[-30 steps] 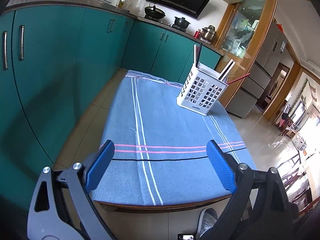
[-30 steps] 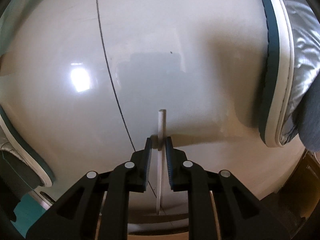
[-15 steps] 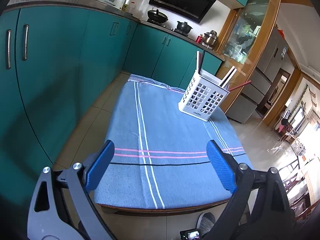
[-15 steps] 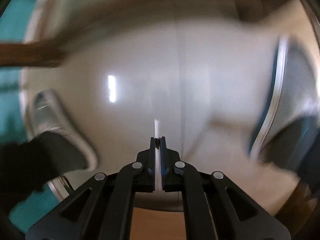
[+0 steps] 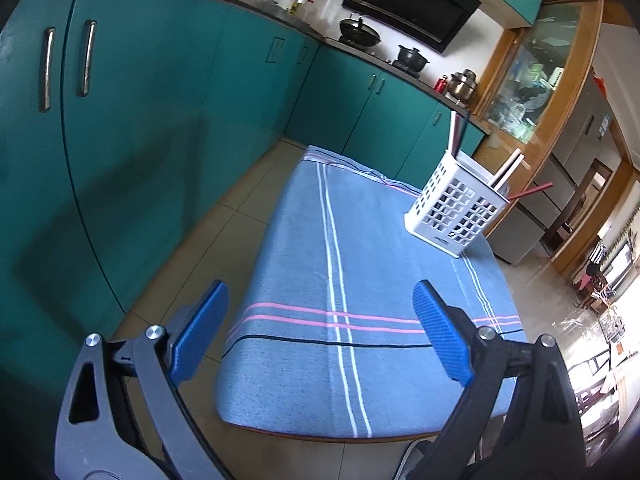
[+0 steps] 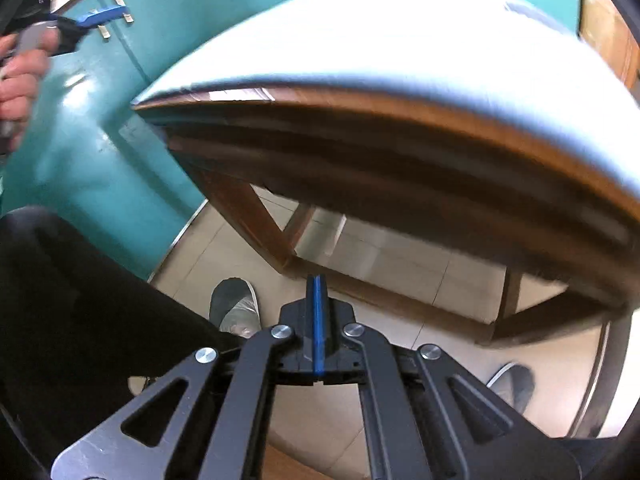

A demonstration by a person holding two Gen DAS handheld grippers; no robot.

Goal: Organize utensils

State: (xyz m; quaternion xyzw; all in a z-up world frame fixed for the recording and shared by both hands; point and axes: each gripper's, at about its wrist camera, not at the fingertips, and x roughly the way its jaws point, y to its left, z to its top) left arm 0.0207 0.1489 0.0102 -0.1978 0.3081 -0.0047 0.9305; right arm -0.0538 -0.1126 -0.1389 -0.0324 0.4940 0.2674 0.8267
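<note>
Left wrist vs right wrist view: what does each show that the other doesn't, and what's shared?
Only left wrist: chopsticks standing in the basket, pots on the stove. Only right wrist: table legs, a hand, the right gripper with fingers shut and nothing seen between them. Both: teal cabinets, the cloth-covered table, the basket (barely in right), the open left gripper.

No legible text: the small dark label at the base of the white utensil basket (image 5: 456,208) is unreadable.
</note>
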